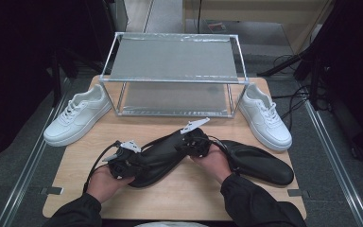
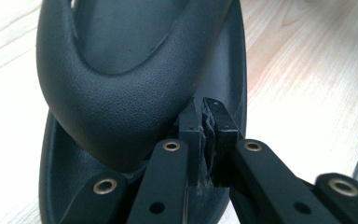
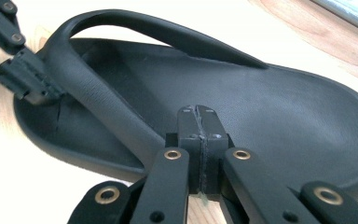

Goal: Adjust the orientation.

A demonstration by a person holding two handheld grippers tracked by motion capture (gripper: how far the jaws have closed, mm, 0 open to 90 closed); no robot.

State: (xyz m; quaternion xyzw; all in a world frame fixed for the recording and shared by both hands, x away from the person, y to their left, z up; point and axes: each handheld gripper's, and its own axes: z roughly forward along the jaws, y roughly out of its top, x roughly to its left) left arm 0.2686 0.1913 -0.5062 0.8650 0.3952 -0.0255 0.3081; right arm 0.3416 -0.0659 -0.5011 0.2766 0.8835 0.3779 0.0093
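A: Where is the slide (image 1: 158,158)?

B: In front of the rack (image 1: 172,75), long axis running from near-left to far-right.

A: Grippers?

B: Both clenched on it. Left gripper (image 2: 205,140) pinches the rim at the near-left end; right gripper (image 3: 200,154) pinches the far-right rim. A 2nd slide (image 1: 260,163) lies just right.

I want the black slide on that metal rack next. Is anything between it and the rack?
Nothing visible. The black slide, pinched by the left hand-held gripper and the right hand-held gripper, faces bare table up to the rack; the white sneakers sit off to its sides.
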